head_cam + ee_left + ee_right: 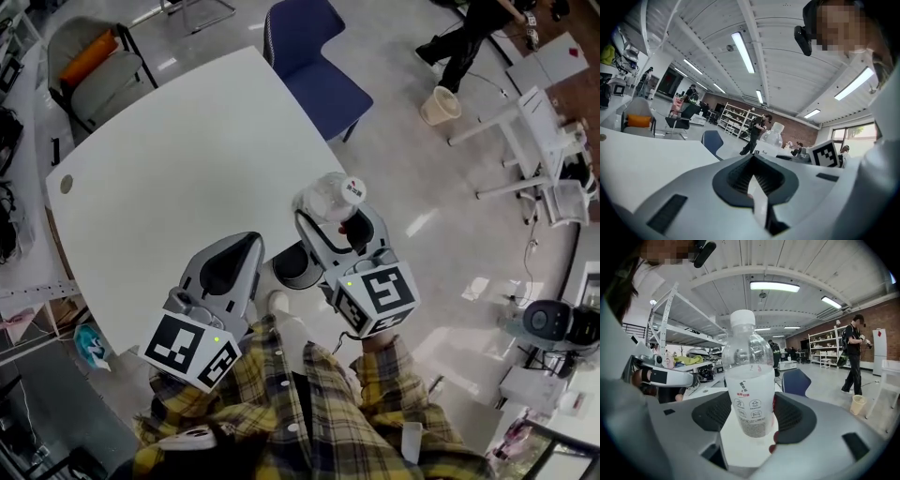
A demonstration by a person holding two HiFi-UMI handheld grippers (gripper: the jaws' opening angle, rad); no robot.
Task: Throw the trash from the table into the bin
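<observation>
A clear plastic bottle (330, 197) with a white cap and a printed label is held upright between the pads of my right gripper (339, 220), off the white table's (169, 169) right edge. In the right gripper view the bottle (749, 380) fills the middle, and the right gripper (750, 414) is shut on its lower half. My left gripper (246, 246) hovers at the table's near edge, left of the right one. Its jaws meet at the tips (752, 161), and I see nothing between them. The bottle (772, 136) also shows beyond the left gripper.
A blue chair (314, 66) stands at the table's far side, and a grey chair with an orange cushion (89, 56) at the far left. A small beige bucket (439, 105) sits on the floor near a person in dark clothes (469, 37). A dark round object (295, 266) lies between the grippers.
</observation>
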